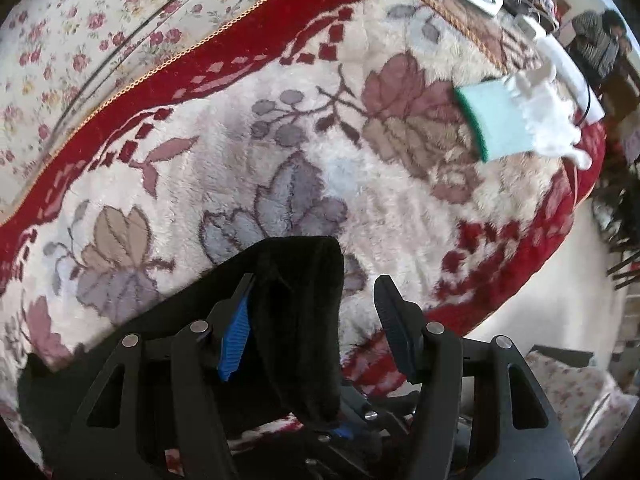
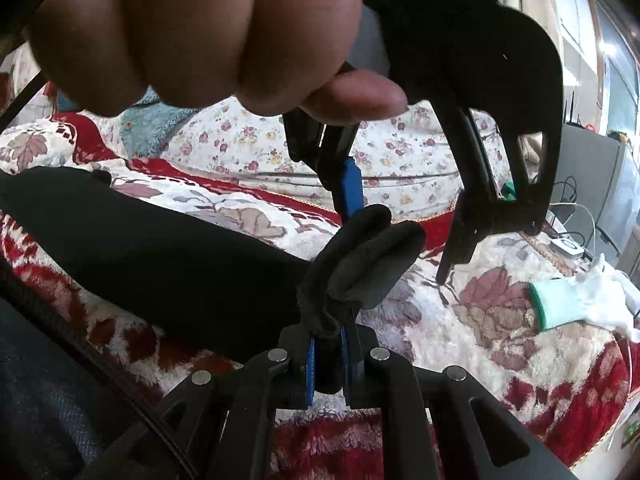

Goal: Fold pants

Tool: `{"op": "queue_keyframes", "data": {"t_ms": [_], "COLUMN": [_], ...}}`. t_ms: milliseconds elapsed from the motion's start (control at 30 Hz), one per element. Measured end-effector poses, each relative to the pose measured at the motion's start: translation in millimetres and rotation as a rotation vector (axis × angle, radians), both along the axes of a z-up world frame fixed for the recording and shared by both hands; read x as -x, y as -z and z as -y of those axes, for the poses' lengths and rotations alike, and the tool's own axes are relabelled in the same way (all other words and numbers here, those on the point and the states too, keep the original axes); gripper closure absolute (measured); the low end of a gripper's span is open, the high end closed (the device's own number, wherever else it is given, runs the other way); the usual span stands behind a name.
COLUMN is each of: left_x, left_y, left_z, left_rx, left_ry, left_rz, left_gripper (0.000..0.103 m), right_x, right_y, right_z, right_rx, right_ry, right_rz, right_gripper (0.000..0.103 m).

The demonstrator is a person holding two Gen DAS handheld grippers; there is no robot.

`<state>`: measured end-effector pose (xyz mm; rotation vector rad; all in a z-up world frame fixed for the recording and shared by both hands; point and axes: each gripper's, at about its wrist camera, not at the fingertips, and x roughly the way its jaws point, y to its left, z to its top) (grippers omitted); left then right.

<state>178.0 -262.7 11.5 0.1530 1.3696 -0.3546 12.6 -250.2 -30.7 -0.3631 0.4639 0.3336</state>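
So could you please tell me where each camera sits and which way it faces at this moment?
Left wrist: on the left gripper, looking across the floral blanket; its open fingers straddle the black pants.
Right wrist: on the right gripper, shut on a bunched pants end, facing the left gripper and the hand holding it.
Shared: pants, blanket, white glove.

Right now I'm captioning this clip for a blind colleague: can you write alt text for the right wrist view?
The right gripper is shut on a bunched end of the black pants, which stretch away left over a red and cream floral blanket. Above, a hand holds the left gripper, jaws apart at the same bunch. A white and green glove lies at right.
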Motion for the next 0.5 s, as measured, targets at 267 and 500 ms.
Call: {"op": "queue_keyframes", "data": {"t_ms": [267, 500], "left_x": [0, 5], "left_y": [-5, -40], "left_z": [-24, -69], "left_rx": [0.007, 0.182], "left_ry": [-0.027, -0.072], "left_rz": [0.04, 0.059], "left_gripper": [0.091, 0.092], "right_x": [2, 6], "right_y": [-4, -44], "right_z": [2, -5], "right_rx": [0.021, -0.01], "right_ry": [0.007, -0.017], "right_rz": [0.012, 0.033], "right_gripper": [0.094, 0.094]}}
